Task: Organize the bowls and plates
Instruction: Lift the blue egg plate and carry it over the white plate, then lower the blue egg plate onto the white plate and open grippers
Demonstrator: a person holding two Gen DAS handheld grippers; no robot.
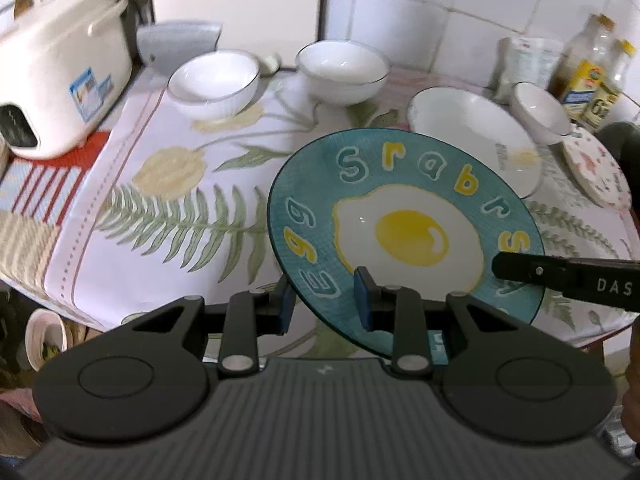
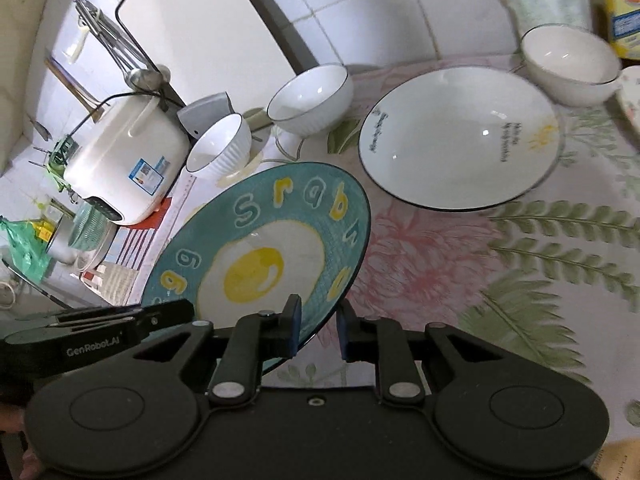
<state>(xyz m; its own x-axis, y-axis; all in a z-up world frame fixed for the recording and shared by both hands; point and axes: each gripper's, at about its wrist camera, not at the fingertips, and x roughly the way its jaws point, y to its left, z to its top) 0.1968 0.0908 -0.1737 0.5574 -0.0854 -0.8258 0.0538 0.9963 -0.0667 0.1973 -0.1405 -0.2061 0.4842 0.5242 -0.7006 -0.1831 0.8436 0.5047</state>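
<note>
Egg plate (image 1: 404, 236) tilted, off the tablecloth (image 1: 160, 216), face up, lettering toward the wall. Left gripper (image 1: 324, 300) clamps its near rim; right gripper (image 2: 318, 326) clamps the opposite edge. Both angle downward. White bowls (image 1: 214, 80) behind.

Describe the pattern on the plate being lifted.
The plate is teal with a fried egg in the middle and coloured letters around its rim, clearest in the left wrist view.

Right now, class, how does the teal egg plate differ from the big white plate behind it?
The teal egg plate is patterned with a fried egg and letters; the big white plate is plain apart from small writing. The teal plate is tilted, held at its rim by the left gripper and right gripper; the white plate rests flat on the tablecloth. Both are round.
</note>
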